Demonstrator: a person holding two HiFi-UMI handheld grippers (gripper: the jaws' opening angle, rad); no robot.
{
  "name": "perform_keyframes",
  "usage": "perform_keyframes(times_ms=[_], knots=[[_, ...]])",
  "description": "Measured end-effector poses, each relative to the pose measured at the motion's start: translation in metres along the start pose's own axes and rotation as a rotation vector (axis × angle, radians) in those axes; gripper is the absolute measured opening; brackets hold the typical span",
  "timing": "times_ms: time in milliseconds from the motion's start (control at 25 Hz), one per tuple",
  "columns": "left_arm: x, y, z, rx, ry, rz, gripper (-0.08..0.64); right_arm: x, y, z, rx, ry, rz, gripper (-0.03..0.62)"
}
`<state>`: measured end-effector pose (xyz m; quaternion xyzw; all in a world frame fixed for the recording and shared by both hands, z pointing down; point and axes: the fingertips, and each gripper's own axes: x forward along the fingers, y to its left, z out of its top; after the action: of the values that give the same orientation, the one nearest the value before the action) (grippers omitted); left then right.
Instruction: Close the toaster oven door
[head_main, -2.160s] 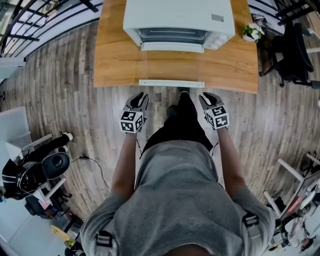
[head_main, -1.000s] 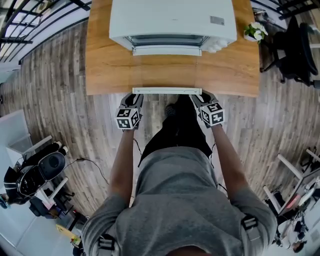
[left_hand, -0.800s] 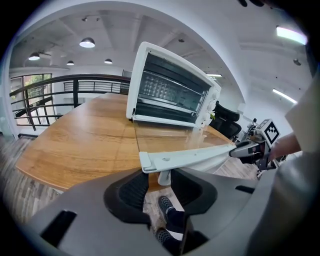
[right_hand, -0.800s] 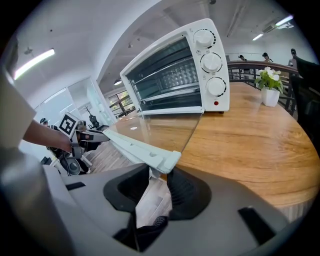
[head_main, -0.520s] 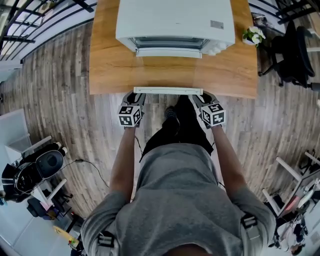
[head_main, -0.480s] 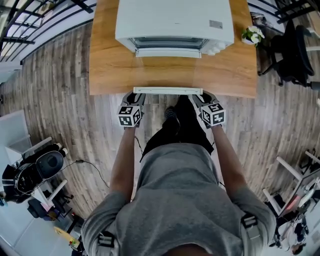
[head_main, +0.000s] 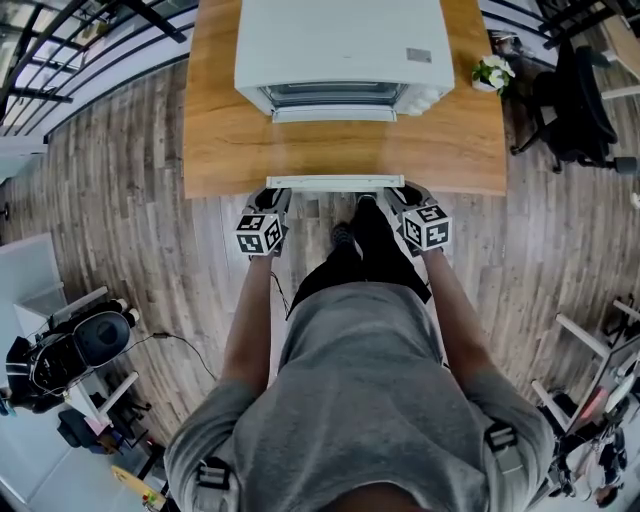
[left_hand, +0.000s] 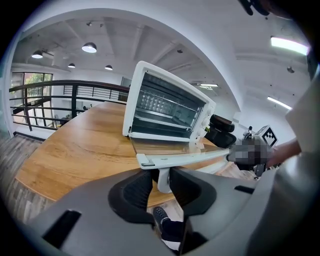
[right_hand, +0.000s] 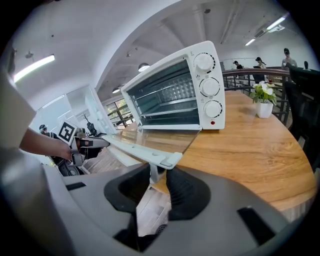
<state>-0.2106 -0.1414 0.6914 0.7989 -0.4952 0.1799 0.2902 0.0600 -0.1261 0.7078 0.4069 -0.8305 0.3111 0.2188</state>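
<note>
The white toaster oven (head_main: 340, 50) stands on the wooden table (head_main: 225, 150) with its glass door (left_hand: 167, 149) swung down and open. The door's white handle bar (head_main: 335, 183) reaches past the table's front edge. My left gripper (head_main: 273, 197) is under the bar's left end, my right gripper (head_main: 400, 196) under its right end. In the left gripper view the handle's post (left_hand: 163, 181) stands between the jaws of the left gripper (left_hand: 161, 187), a dark gap on one side. The right gripper (right_hand: 157, 185) straddles the other post (right_hand: 155, 175) likewise. Both pairs of jaws have just been closing.
A small potted plant (head_main: 490, 72) sits on the table right of the oven. Black office chairs (head_main: 580, 100) stand at the far right, and black equipment (head_main: 70, 350) lies on the floor at the left. A dark railing (left_hand: 60, 100) runs behind the table.
Both grippers came forward from in front of the person to the ends of the handle bar. Since then they have stayed there, and the bar now shows closer to the oven front.
</note>
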Motion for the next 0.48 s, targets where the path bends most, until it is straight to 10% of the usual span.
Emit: perform_keyframes(times_ms=[480], knots=[[-0.009, -0.005, 0.027, 0.003, -0.035, -0.033, 0.118, -0.013, 0.006, 0.025, 0.018, -0.034, -0.001, 0.105]])
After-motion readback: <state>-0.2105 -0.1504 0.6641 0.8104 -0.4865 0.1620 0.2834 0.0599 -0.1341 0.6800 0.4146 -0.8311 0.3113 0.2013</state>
